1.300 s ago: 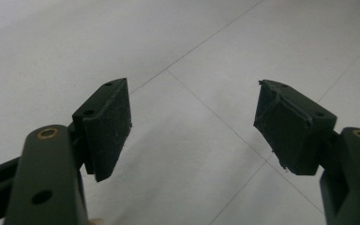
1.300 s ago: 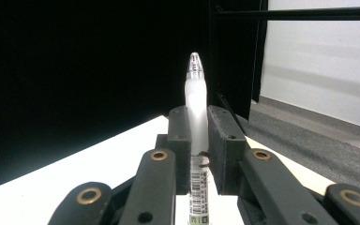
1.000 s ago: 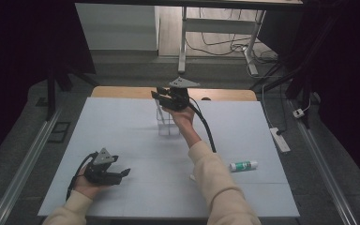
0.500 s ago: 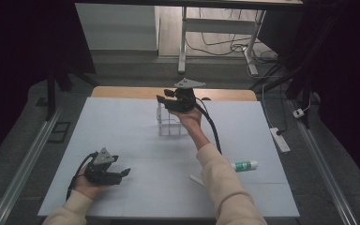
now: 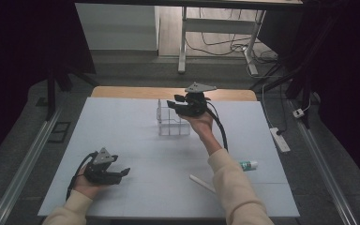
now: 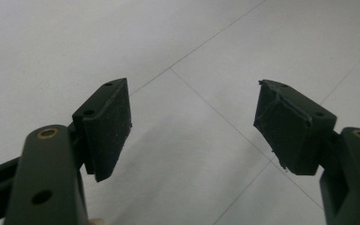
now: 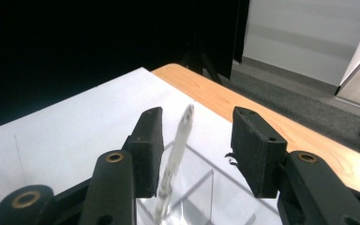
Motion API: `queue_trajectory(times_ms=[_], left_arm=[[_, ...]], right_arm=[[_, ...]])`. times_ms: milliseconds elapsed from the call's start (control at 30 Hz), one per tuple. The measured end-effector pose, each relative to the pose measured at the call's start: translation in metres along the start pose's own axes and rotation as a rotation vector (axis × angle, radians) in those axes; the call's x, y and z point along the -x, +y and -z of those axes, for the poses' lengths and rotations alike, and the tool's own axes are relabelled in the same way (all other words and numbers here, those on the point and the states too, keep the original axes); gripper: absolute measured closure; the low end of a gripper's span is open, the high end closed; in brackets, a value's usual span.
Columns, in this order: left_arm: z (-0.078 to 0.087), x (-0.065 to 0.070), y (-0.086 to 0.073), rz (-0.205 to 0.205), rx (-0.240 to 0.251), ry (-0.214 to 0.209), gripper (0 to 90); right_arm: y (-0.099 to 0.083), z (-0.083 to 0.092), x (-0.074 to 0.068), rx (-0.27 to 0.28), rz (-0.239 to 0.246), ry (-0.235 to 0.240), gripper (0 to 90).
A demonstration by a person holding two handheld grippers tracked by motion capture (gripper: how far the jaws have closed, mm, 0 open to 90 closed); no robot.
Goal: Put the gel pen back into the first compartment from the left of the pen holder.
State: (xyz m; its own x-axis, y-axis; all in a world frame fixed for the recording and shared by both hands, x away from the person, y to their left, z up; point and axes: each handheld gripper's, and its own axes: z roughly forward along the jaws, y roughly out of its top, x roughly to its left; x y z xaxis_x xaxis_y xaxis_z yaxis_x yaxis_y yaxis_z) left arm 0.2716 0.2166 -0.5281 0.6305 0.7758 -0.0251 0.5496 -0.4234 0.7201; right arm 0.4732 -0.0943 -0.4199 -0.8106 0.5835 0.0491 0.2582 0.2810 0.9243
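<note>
Right gripper view looks past two black jaws standing apart, which have just been opening, with a pale slender stick-like tool (image 7: 176,154) rising between them, touched by neither pad. The stick leans slightly and its lower end sits inside the clear square plastic box with inner dividers (image 7: 201,197); blur hides its exact make. From the high view, the right gripper (image 5: 180,99) hovers just above that clear box (image 5: 172,123), which rests on the white table sheet (image 5: 136,136) near its far edge. Nearer the person than the box, a white tube with a green cap (image 5: 247,165) and a white flat stick (image 5: 202,183) lie on the sheet. Well left of the box, the left gripper (image 5: 122,172) rests low with released, empty jaws.
</note>
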Motion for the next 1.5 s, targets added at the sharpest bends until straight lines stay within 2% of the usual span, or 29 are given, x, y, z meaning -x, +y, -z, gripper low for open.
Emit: queue_trajectory(times_ms=[600,800,967,1133,1500], left_arm=[[0.001,0.000,0.001,0.000,0.002,0.009,27.5],[0.003,-0.001,0.000,0.006,0.006,0.015,27.4],[0.002,-0.001,0.001,0.005,0.004,0.016,27.5],[0.002,-0.001,0.000,0.006,0.003,0.017,27.4],[0.002,-0.001,0.000,0.006,0.000,0.018,27.4]], right_arm=[[-0.024,0.046,0.002,-0.074,0.016,-0.005,52.3],[-0.036,0.059,0.001,-0.078,0.009,0.007,51.9],[-0.046,0.073,-0.002,-0.078,0.021,0.001,51.5],[-0.055,0.085,-0.005,-0.101,0.030,0.004,50.2],[-0.068,0.102,-0.013,-0.126,0.028,0.025,47.2]])
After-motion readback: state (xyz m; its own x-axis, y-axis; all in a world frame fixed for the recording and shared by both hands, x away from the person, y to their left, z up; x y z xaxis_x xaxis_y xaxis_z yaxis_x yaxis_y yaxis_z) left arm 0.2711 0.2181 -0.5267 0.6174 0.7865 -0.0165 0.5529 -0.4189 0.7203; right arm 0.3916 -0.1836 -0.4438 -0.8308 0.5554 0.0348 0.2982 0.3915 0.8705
